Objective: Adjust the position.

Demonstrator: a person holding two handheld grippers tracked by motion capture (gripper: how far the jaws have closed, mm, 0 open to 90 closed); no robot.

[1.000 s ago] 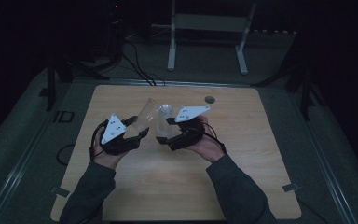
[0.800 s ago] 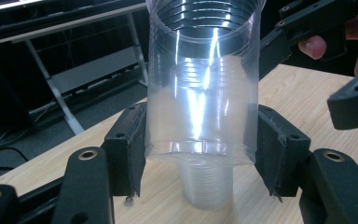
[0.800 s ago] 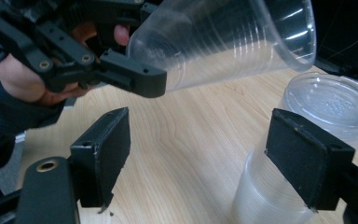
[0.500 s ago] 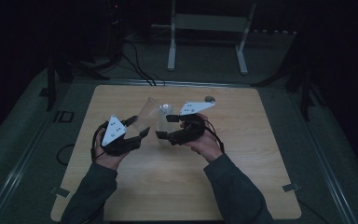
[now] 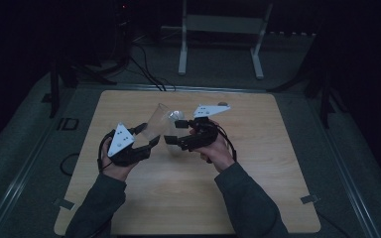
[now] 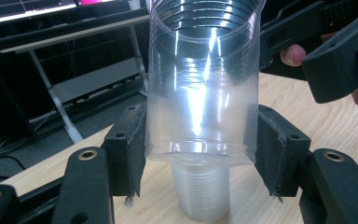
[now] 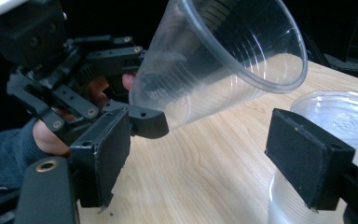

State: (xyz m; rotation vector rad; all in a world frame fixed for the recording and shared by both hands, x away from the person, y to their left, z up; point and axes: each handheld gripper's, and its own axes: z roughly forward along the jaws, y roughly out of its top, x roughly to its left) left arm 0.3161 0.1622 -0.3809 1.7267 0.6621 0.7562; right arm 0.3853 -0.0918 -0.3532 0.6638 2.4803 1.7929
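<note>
While the left gripper's (image 6: 200, 158) pads clamp the base of a clear plastic cup (image 6: 203, 84) held tilted above the table (image 5: 258, 148), the right gripper (image 7: 200, 144) stands partly open and empty beside a second stack of cups (image 7: 340, 116) on the wood. Compared with a second ago, the right hand has edged slightly toward the stack, so separating or restacking cups looks underway.

1. Clear plastic cups: two; one held cup (image 6: 200, 93) tilted above the wooden table (image 5: 278, 163), one standing cup (image 7: 340, 116) on it
2. Grippers: two; left gripper (image 5: 146, 139), right gripper (image 5: 174, 133), both over the table
3. Dark small object (image 5: 223, 103): one, at the table's far edge; too small to identify
</note>
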